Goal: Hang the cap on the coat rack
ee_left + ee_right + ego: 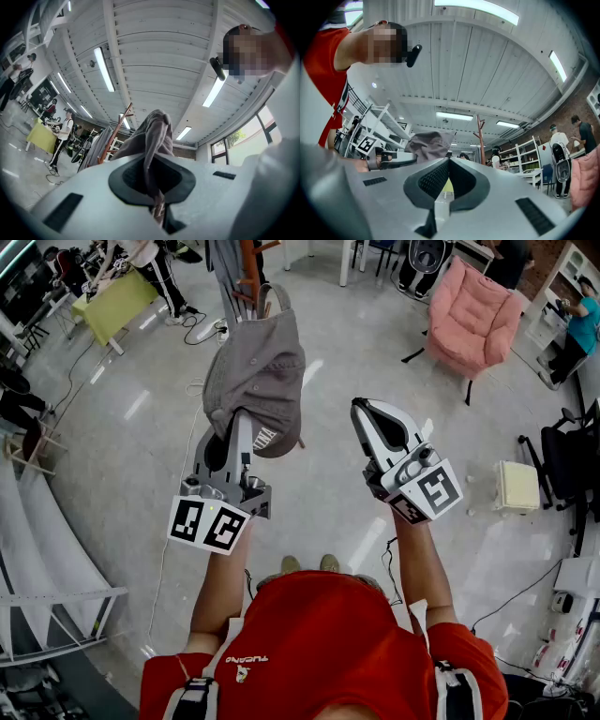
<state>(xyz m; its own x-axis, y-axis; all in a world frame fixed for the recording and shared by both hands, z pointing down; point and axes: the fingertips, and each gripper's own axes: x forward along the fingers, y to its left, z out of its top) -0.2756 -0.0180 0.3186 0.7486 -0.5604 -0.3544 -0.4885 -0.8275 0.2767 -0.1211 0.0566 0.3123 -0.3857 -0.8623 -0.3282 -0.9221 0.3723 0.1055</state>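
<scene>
Carry step: left gripper [238,423] clamps cap [255,367]; rack [250,263] ahead; right gripper [362,411] closed, empty; next, hook a peg.

A pink armchair [473,315] stands on the glossy grey floor [122,456] under tube lights [104,68].

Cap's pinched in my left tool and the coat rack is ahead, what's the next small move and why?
Probably ease the left tool forward so the gray cap comes over a peg of the coat rack. That tool is clamped on the cap, and the wooden rack stands beyond it. The right tool is shut, empty.
</scene>
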